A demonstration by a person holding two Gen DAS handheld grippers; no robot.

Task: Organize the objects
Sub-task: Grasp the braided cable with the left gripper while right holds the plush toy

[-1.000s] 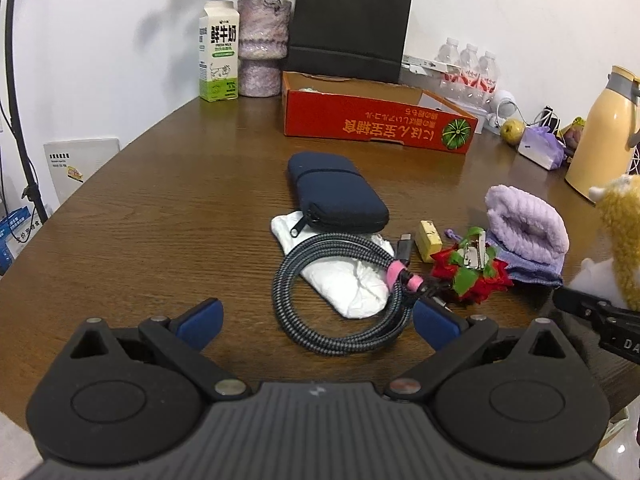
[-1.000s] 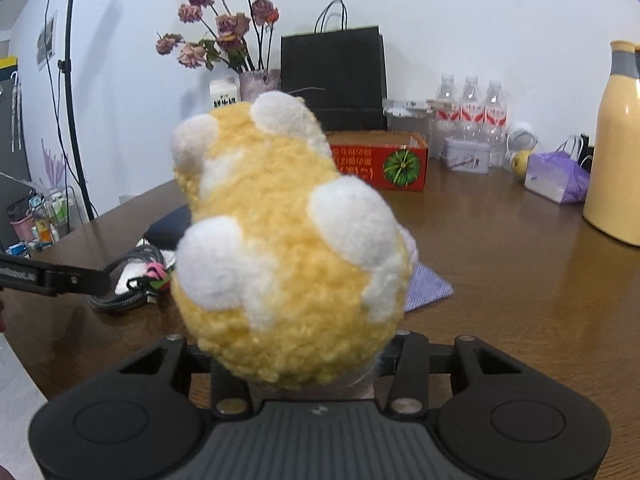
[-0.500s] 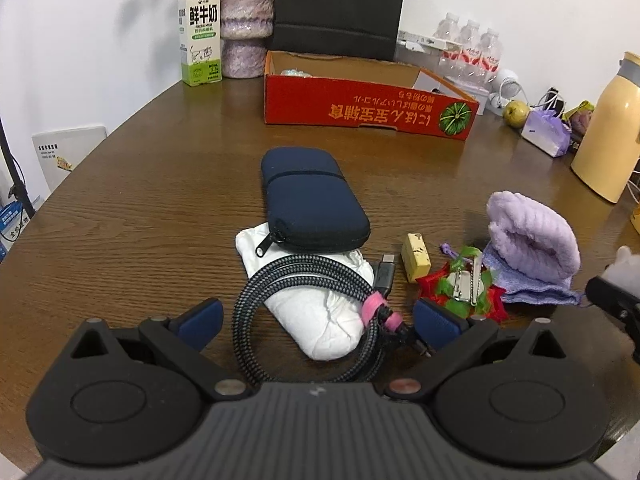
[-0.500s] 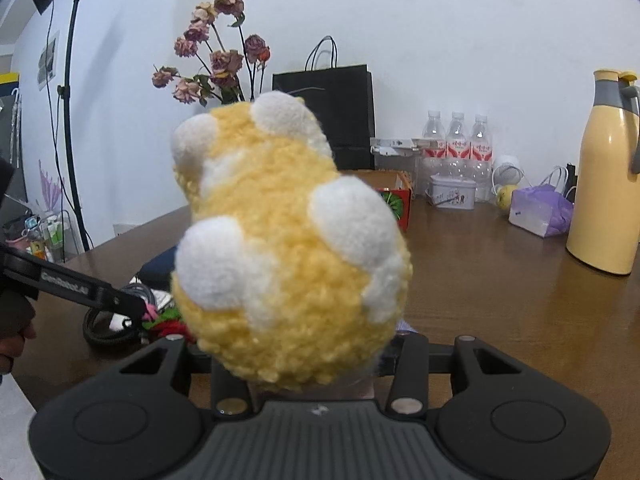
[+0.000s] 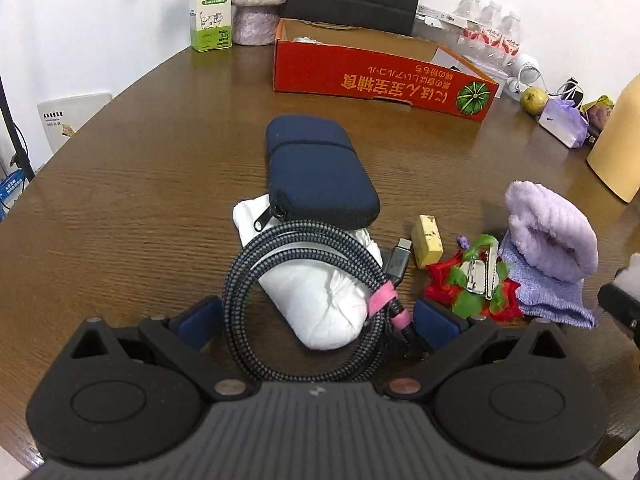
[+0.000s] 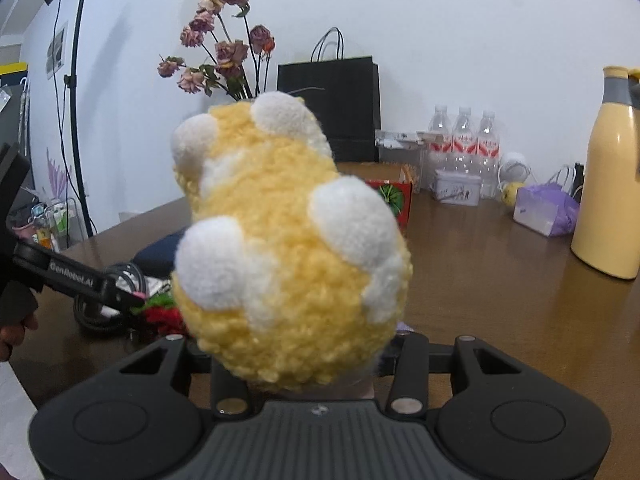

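The left gripper (image 5: 316, 322) is wide open over one coiled cable (image 5: 304, 304) on the counter (image 5: 120, 208). Near it lie one blue pouch (image 5: 320, 172), one red box (image 5: 380, 76) and three bottles (image 5: 490, 32). The right gripper (image 6: 296, 364) squeezes one yellow plush toy (image 6: 288, 248) up in the air.

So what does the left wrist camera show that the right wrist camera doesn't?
Only the left wrist view shows the milk carton, the white pouch inside the coiled cable and the lilac towel. Only the right wrist view shows the yellow plush toy and dried flowers. Both show the red box, navy case and water bottles.
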